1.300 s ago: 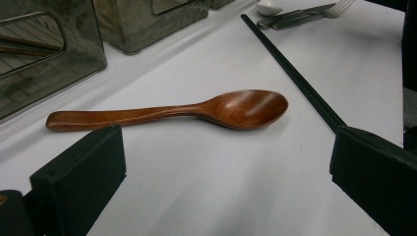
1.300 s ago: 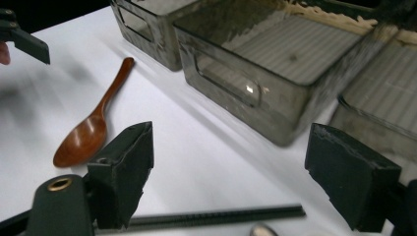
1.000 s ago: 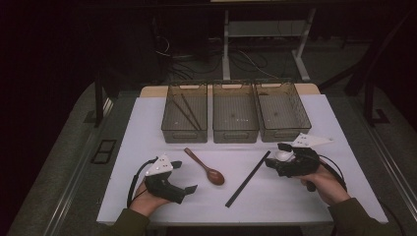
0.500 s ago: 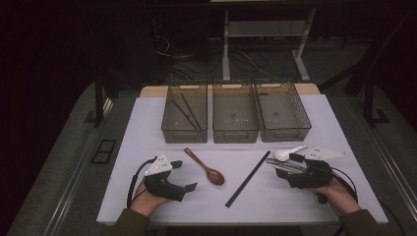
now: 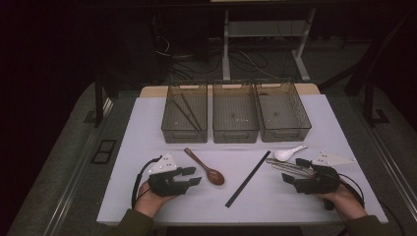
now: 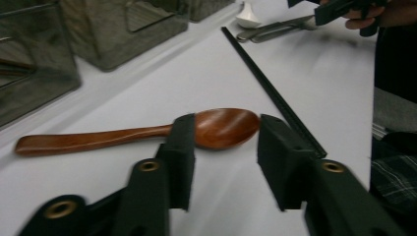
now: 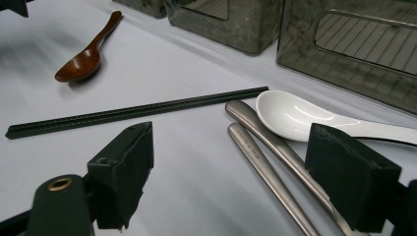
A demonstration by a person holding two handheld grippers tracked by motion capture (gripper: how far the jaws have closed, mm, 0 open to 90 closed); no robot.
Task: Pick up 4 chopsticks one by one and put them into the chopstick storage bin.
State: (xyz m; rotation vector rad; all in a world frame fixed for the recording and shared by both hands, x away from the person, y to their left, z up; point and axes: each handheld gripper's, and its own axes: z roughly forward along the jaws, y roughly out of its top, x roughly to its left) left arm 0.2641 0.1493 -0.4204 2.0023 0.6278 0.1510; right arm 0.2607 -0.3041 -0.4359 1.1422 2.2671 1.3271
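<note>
We see a brown wooden spoon (image 6: 147,130) lying flat on the white worktop (image 5: 147,128), just in front of the 3 see-through bins (image 5: 235,112). It's shiny, w/ a round bowl at one end & a long thin handle at the other. The bowl faces up.

Our left claw (image 6: 223,147) sits low on the worktop right by the spoon's bowl. Its jaws have just been closing, about 1/3 open now. The bowl end lies between them. One jaw looks right up against the spoon's neck, the other is a bit apart from the bowl tip, so it's not squeezing yet.

Our right claw (image 7: 246,177) is wide open & holds nothing. Between its jaws lie 2 grey metal handles (image 7: 265,147) side by side, w/ a white spoon (image 7: 300,118) just beside them. A long black chopstick (image 5: 248,178) lies slanted between the 2 claws, near the brown spoon's bowl.
</note>
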